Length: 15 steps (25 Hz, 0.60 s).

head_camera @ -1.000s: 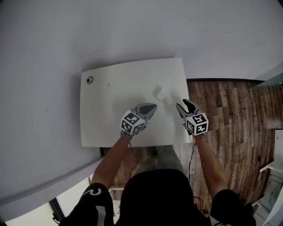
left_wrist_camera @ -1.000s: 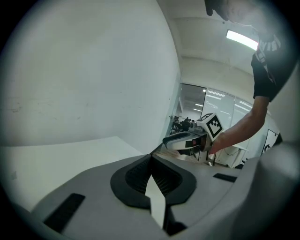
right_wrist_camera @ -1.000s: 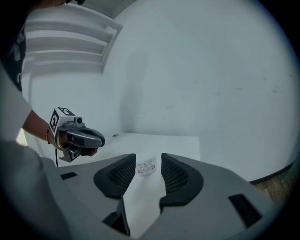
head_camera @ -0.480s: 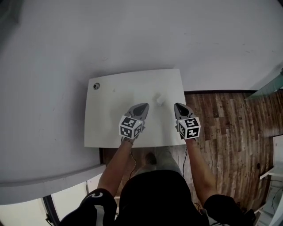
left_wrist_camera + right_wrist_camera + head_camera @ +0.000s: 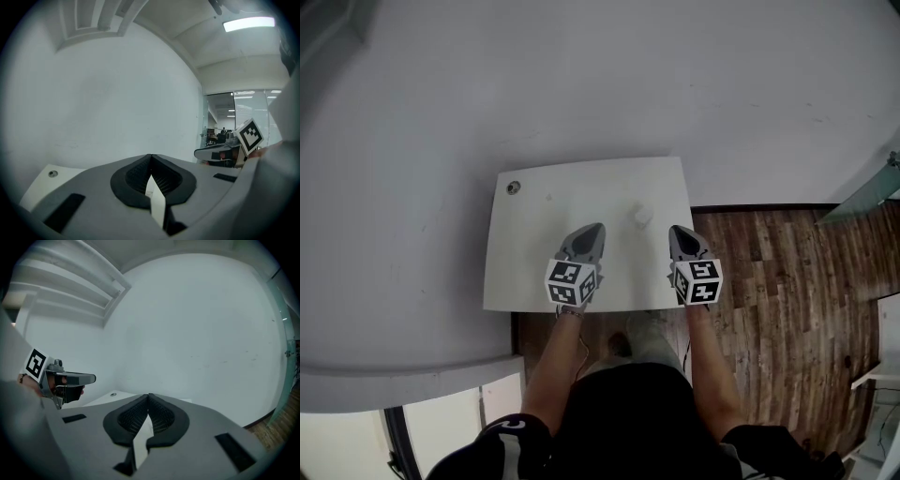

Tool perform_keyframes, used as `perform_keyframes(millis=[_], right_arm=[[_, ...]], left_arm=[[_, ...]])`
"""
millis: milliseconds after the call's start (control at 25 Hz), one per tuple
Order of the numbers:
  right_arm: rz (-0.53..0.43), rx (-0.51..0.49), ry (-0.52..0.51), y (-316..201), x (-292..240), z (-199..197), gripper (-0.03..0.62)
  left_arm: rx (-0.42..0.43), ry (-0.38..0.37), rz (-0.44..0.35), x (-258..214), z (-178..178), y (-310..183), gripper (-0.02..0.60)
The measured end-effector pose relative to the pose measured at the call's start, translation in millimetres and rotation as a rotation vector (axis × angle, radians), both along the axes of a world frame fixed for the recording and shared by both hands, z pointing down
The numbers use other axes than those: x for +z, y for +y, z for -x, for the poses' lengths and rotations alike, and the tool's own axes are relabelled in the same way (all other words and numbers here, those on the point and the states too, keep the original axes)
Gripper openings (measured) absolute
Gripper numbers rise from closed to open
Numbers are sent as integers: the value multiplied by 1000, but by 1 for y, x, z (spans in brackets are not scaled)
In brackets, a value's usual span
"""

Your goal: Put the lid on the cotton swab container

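Small pale cotton swab container [image 5: 639,216] is sitting on the white bench [image 5: 525,272], btwn both tools. Left tool [image 5: 592,231] & right tool [image 5: 677,232] are hovering w/ jaws pressed together, empty. Lid isn't showing anywhere I can tell. Risk: reaching in closed, either tool's likely nudging the light container over or off the edge.

Head view looks steeply down on the table [image 5: 525,258]; gripper views skim it, facing the wall [image 5: 117,103].

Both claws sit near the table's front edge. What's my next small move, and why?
Probably open the right claw and ease it toward the small white item on the table: that claw is shut and empty, and the item lies ahead, untouched. Whether its lid is on, I cannot tell.
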State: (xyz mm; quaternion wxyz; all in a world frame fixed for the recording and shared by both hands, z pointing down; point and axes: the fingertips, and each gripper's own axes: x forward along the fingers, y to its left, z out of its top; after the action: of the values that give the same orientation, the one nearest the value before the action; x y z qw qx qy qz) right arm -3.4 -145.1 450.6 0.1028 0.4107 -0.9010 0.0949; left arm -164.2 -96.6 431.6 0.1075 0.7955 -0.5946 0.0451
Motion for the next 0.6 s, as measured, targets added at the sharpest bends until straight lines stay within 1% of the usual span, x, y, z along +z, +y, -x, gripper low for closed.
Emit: perform_keyframes(millis=[120, 280, 440, 600], right_arm=[[-17, 5, 7, 10, -7, -1, 14], [-41, -15, 21, 22, -14, 0, 14], [-42, -34, 18, 33, -13, 2, 12], [-41, -34, 24, 40, -9, 1, 12]], left_arm=[[-14, -10, 0, -2, 1, 16, 25], [-31, -32, -11, -8, 4, 29, 25], [-49, -47, -31, -17, 10, 38, 25], [-72, -39, -37, -17, 19, 49, 25]])
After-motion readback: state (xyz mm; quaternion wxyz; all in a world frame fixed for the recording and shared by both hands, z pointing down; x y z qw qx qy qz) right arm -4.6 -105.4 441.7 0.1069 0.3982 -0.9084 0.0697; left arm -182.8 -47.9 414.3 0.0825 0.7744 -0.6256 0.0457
